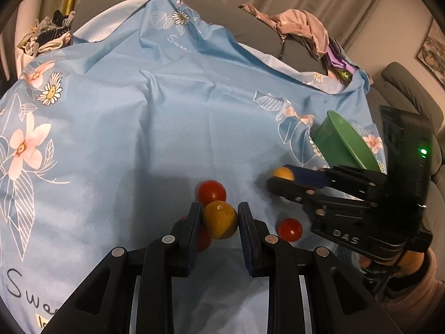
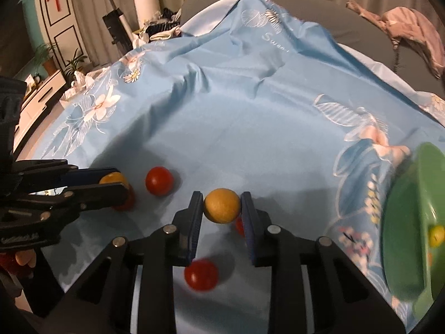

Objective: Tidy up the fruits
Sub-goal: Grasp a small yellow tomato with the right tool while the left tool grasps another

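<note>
- Clamping a small round yellow-orange fruit (image 1: 219, 220) between its blue-padded fingers, the left gripper (image 1: 219, 217) is closed right down on it; the fruit sits at the fingertips, which judging by the angle lets it be lifted clear of the pale blue floral cloth (image 1: 133, 128).
- The right gripper (image 2: 222, 208) likewise pinches a second round yellow-orange fruit (image 2: 222, 205) at its tips, jaws drawn in against both sides of it.
- Three round red fruits lie loose on the cloth: one (image 1: 210, 192) just beyond the left gripper's tips, one (image 1: 289, 229) between the two grippers, one (image 2: 200, 274) under the right gripper's fingers.
- A green plastic bowl (image 2: 403, 236) sits tilted to the right of the right gripper, with at least one small yellow fruit (image 2: 436, 235) already inside; probably yellows are being gathered there, so both held fruits likely belong in it.
- Sorting looks partly done, with the red fruits untouched.
</note>
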{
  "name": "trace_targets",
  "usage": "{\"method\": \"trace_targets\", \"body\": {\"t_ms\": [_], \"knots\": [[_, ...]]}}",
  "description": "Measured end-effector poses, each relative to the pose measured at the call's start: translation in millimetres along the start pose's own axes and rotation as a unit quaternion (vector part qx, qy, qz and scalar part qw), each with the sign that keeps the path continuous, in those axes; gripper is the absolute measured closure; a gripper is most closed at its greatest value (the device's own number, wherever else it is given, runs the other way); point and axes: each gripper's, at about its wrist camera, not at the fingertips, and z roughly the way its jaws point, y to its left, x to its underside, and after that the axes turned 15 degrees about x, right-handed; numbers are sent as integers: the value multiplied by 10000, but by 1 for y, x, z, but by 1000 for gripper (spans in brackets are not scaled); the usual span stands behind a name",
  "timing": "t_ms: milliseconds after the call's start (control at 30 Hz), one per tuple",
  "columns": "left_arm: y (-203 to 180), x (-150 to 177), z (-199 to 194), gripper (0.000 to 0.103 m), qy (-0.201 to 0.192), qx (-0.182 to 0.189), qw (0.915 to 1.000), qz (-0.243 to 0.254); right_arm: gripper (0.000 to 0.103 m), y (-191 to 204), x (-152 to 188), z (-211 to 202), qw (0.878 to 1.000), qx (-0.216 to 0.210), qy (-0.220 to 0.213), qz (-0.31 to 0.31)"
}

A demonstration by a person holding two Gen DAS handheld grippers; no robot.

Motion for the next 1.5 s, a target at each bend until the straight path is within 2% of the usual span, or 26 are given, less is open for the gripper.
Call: {"method": "trace_targets", "body": {"t_ms": [333, 700, 900, 1000, 1100, 1200, 1500], "knots": [[-23, 7, -12, 77, -8, -32, 9999, 158, 75, -15, 23, -45, 9991, 69, -210, 371], [-52, 16, -20, 77, -22, -11, 9988, 488, 75, -20, 40, -80, 9977, 49, -447, 503], [-55, 15, 4, 77, 250, -216, 9960, 833, 75, -36, 51, -83, 9964, 52, -421, 732], [-52, 14, 24, 77, 534, -156, 9946, 876, 75, -43, 54, -79, 9958, 78, -369, 837], [-50, 15, 46, 75, 821, -287, 9914, 983, 75, -49, 55, -76, 9951, 62, -358, 916], [-45, 9, 58, 63, 821, -331, 9912, 979, 75, -51, 56, -72, 9949, 38, -353, 946], [-53, -3, 79, 62, 1000, -140, 9872, 1235, 75, -60, 56, -62, 9937, -35, -307, 1079]]}}
